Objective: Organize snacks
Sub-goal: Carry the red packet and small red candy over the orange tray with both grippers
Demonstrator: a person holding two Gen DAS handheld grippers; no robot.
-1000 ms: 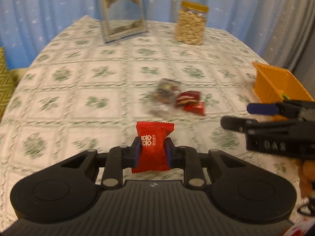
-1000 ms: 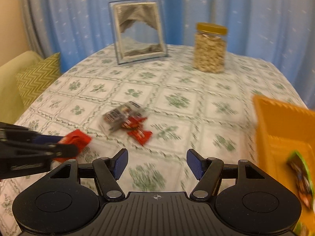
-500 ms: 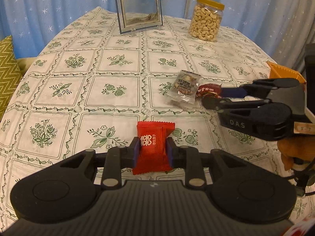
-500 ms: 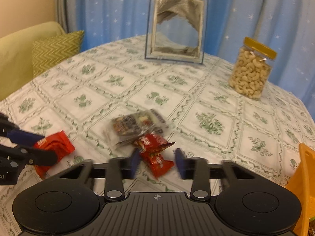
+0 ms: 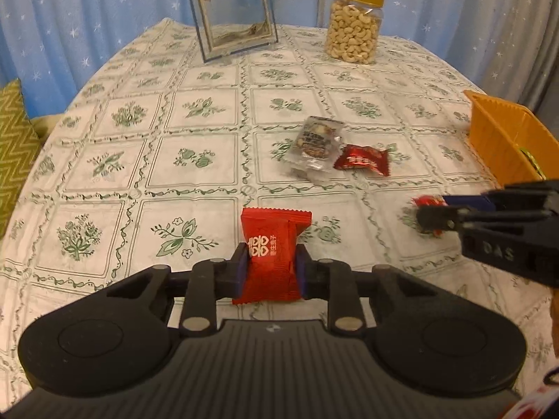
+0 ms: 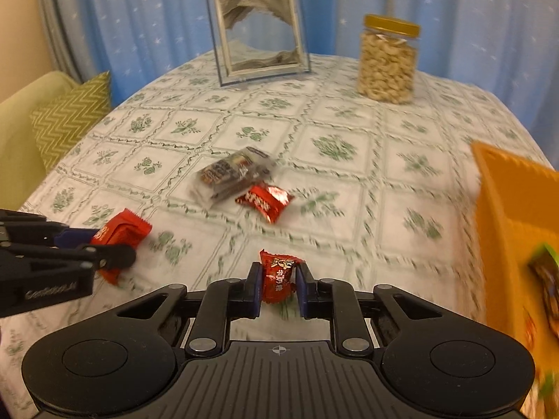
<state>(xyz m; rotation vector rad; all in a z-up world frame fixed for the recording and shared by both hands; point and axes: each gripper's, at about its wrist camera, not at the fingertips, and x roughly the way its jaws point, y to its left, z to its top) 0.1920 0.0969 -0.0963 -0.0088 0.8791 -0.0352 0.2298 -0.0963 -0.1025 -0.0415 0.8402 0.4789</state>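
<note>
My left gripper (image 5: 268,269) pinches a red packet (image 5: 271,255). My right gripper (image 6: 278,290) is clamped on a small red candy (image 6: 278,277), beside the orange bin (image 6: 516,224).

A glass sand-picture frame (image 6: 258,28) is standing upright at the far side of the table, on the green-flowered tablecloth (image 5: 195,115). A jar of cashews (image 6: 388,59) with a yellow lid is standing to its right, apart from it. Blue star-patterned curtains (image 6: 139,17) are hanging behind. A green zigzag cushion (image 6: 70,118) is lying on a sofa (image 6: 21,122) at the left.
</note>
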